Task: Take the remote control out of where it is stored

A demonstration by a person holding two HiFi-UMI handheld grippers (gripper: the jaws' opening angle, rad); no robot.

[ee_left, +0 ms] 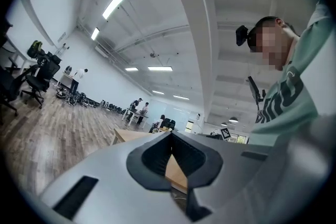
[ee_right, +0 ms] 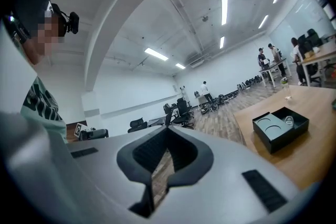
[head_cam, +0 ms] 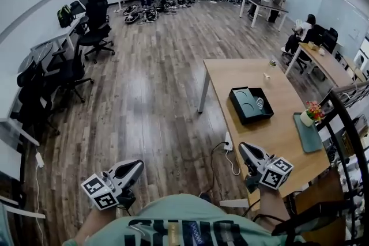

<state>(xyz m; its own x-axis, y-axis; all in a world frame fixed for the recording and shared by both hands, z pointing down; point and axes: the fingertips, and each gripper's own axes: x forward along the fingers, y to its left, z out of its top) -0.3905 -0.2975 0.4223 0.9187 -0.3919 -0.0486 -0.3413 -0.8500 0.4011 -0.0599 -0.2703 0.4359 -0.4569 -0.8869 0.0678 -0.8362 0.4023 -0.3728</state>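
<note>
- Wooden table (head_cam: pixel 271 138) stands at the right of the scene. On its far half lies a dark open box (head_cam: pixel 236 108) with two round recesses.
- A small pale object (head_cam: pixel 259 103) sits at the box's right side. It is too small to tell whether it is the remote control, though the box looks like the likeliest storage place in view. Its long axis cannot be read.
- The right gripper (head_cam: pixel 245 150) hovers at the table's near left edge, clenched on nothing and pointing level toward the far side. The box lies almost straight ahead of it, well apart.
- The left gripper (head_cam: pixel 137 165) hangs over the floor (head_cam: pixel 150 101), left of the table, its jaws likewise pressed together and empty. The box lies farther off, ahead and to its right.
- Judged from this layout, the right gripper is the nearer one. Its jaws would have to part before it could take anything out of the box.
</note>
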